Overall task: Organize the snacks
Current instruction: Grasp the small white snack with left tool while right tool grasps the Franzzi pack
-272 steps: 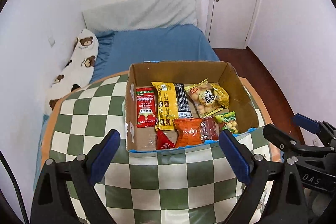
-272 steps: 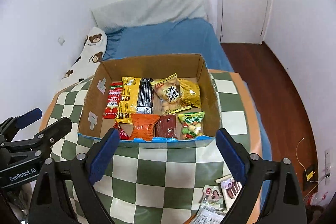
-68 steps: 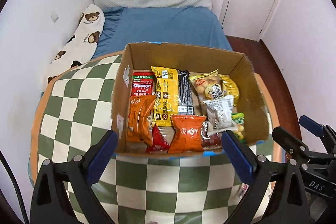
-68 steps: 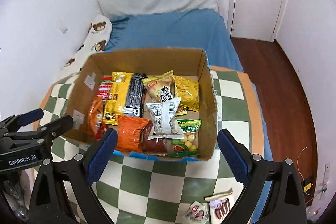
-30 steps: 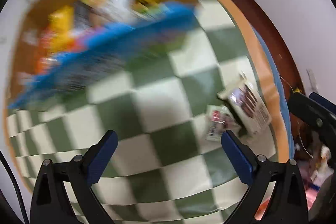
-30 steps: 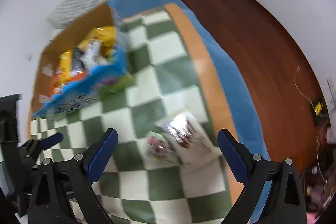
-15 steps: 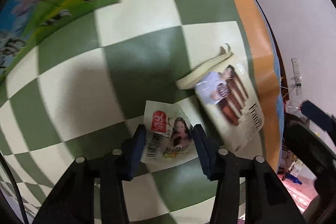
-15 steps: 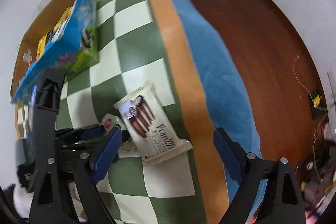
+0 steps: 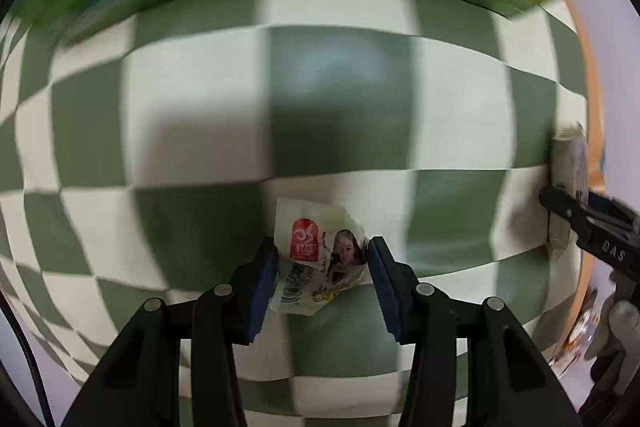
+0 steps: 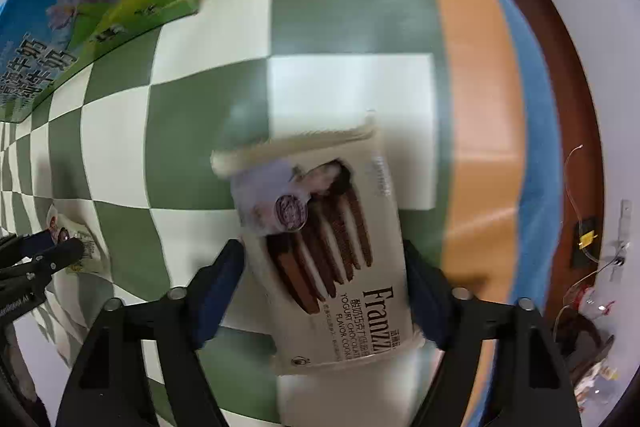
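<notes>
Snack items, two, both lying loose on the checkered table (image 10: 348, 87), outside the printed carton (image 10: 100, 7).

Item 1: small sachet (image 9: 320, 255). Flat, pale, crinkled film with a red logo and a portrait. Judged very light, soft and easily crumpled. It sits between the blue pads of the left hand-held gripper (image 9: 322, 279), which is narrowed to about the sachet's width; the pads appear to touch its side edges, though a firm pinch cannot be confirmed. Best taken across the middle, since a thin flat pack may buckle or slide out.

Item 2: wafer cookie pack (image 10: 324, 243). Larger, oblong, glossy cream wrapper with a crimped end seal. Judged light but brittle inside (wafers crack under hard squeeze) and slippery. The right hand-held gripper (image 10: 324, 291) straddles its long sides, half-open, pads at or nearly at the wrapper; contact is unclear. Hold across the width, near mid-length.

Room: the pack lies near the table's orange border (image 10: 464, 107), with blue bedding (image 10: 532, 131) and wooden floor (image 10: 568, 75) beyond it, so a slip that way risks a fall. Open checkered surface stretches from the pack toward the carton. The sachet lies just beside the pack, on the side away from the border; the two grippers work close together.
</notes>
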The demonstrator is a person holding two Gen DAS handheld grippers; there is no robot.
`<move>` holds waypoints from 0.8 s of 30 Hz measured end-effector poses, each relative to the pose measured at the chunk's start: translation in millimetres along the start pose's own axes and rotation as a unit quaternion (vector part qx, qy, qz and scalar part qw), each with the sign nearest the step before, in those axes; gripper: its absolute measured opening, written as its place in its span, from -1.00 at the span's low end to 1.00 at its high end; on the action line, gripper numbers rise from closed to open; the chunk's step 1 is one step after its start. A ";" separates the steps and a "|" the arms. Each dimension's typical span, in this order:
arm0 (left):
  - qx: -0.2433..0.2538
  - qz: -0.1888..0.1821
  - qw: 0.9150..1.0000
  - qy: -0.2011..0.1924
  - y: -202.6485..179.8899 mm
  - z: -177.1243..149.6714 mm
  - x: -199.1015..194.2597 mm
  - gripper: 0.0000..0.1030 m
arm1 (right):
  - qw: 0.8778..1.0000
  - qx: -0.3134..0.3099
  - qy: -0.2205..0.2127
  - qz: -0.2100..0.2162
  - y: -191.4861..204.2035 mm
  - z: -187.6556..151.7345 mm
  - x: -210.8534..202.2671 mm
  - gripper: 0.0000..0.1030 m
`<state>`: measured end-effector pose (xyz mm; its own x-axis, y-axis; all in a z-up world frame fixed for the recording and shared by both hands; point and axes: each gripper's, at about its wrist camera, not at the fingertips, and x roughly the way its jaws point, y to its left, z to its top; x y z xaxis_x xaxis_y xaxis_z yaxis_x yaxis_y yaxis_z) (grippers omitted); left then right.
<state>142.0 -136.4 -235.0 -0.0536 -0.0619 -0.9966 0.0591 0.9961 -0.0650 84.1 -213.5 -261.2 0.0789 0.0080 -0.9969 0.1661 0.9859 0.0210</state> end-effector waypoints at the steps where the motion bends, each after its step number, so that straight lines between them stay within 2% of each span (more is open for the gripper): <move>1: -0.010 -0.001 1.000 0.000 8.8 -3.4 0.2 -0.14 | 1.000 -0.006 0.001 0.007 8.9 -3.3 0.2 0.31; 3: -0.030 -0.006 1.000 0.000 21.5 -8.2 0.8 -0.11 | 1.000 -0.017 0.003 0.021 25.3 -9.4 0.3 0.29; 7: -0.076 -0.045 0.996 0.005 45.1 -17.4 3.4 -0.09 | 0.998 -0.048 0.019 0.048 65.5 -22.9 4.9 0.29; 10: -0.097 -0.063 0.993 0.021 59.8 -20.1 9.2 0.19 | 0.997 -0.057 0.024 0.055 83.9 -28.4 8.2 0.29; 11: -0.103 -0.072 0.992 0.032 62.8 -21.1 14.1 0.22 | 0.997 -0.058 0.025 0.050 87.3 -27.6 8.8 0.31; 13: -0.110 -0.083 0.989 0.044 64.0 -24.3 20.1 0.24 | 0.997 -0.055 0.027 0.048 90.7 -25.9 13.0 0.47; 19: -0.094 -0.060 0.993 0.044 53.5 -28.2 24.2 0.25 | 0.996 -0.022 0.045 0.068 87.9 -13.6 25.9 0.79; 24: -0.078 -0.040 0.995 0.042 32.4 -16.1 21.8 0.25 | 0.996 -0.015 0.052 0.070 88.0 -2.9 26.7 0.85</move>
<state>126.7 -104.5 -258.0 -0.1364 -0.1430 -0.9803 -0.1045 0.9861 -0.1294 98.0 -126.0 -286.2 -0.0039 0.1613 -0.9869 0.1307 0.9785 0.1594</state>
